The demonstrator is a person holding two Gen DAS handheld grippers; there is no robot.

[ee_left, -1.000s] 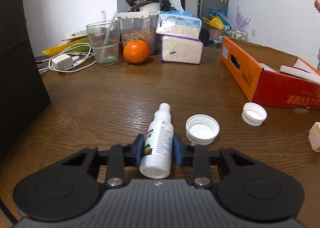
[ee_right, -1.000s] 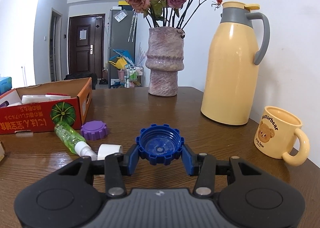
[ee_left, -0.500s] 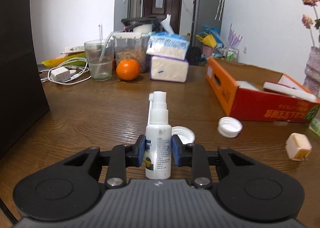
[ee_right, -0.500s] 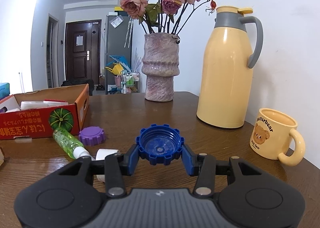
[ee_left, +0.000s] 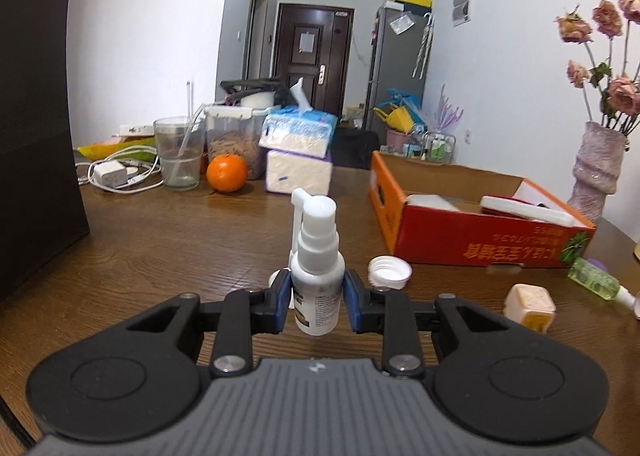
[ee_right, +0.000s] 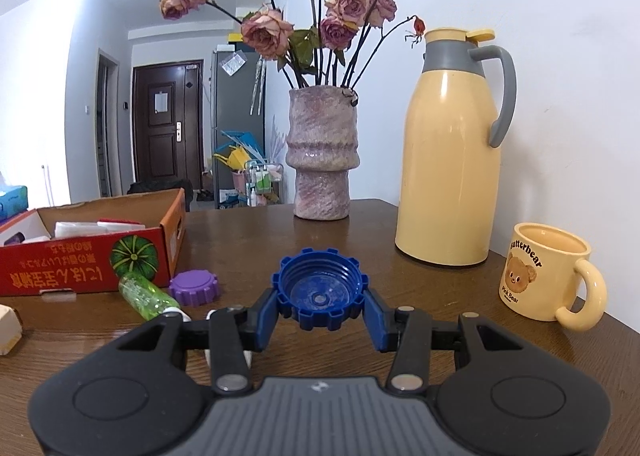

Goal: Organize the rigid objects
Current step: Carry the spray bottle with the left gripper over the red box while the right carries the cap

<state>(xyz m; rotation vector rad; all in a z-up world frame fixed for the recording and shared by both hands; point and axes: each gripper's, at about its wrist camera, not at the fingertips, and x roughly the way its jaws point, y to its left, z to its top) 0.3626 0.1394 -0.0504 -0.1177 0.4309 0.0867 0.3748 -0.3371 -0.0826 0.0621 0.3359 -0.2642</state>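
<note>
Your left gripper (ee_left: 317, 302) is clamping the white spray bottle (ee_left: 318, 276) by its body, blue pads pressing on both sides, and the bottle is standing upright between them with its pump nozzle pointing up and its base hanging clear of the wooden table (ee_left: 180, 256). Just beyond your right-hand finger, a white cap (ee_left: 389, 273) is lying open side up on the wood, and a small cream cube (ee_left: 530, 303) is sitting off to the right of it. Farther right, a green bottle (ee_left: 592, 283) is lying on its side near the corner of the red cardboard box (ee_left: 472, 244), which is holding some white items. Looking deeper along the table, you are seeing an orange (ee_left: 227, 172), a glass (ee_left: 177, 152) with a straw, a white charger with cable (ee_left: 110, 173) and two stacked tissue packs (ee_left: 298, 156). Your right gripper (ee_right: 322, 306) is gripping the blue cap (ee_right: 320, 288) at its toothed rim, hollow side up, held just above the table. To its left, the purple cap (ee_right: 193, 288) is resting beside the green bottle, close to the box front. Farther back, the bear mug (ee_right: 548, 272) is standing at the right, then the cream thermos jug (ee_right: 452, 160), and the pink vase (ee_right: 322, 160) of dried roses behind.
</note>
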